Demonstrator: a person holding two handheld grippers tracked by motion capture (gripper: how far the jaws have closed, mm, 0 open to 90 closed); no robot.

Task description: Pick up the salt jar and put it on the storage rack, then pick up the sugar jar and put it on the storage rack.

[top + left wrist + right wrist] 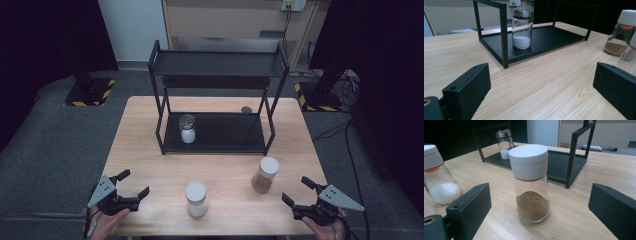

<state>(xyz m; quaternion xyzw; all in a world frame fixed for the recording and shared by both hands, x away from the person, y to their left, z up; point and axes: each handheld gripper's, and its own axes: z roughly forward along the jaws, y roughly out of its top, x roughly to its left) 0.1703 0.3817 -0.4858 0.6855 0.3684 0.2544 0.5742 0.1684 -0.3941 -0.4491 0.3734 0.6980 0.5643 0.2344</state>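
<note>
So on the far left you've got the left tool sitting low over the near-left corner of the desk, jaws spread wide with nothing between them, totally released. Straight ahead of it and well apart, in its own view, there's a glass shaker with a metal cap with a bit of white powder in the bottom, standing upright on the bottom tray of a black two-tier rack, tucked just behind the rack's front-left post. Off to that tool's right, near the front edge of the desk, stands a white-lidded jar of white powder, upright, roughly between the two tools. Next over is the white-capped jar of brown spice, upright on the bare wood, and it's dead centre in front of the right tool, near it but not touching, out ahead of the jaw tips rather than between them. That right tool is also released, jaws standing wide apart, nothing in its grip, held at the near-right corner by a hand.
</note>
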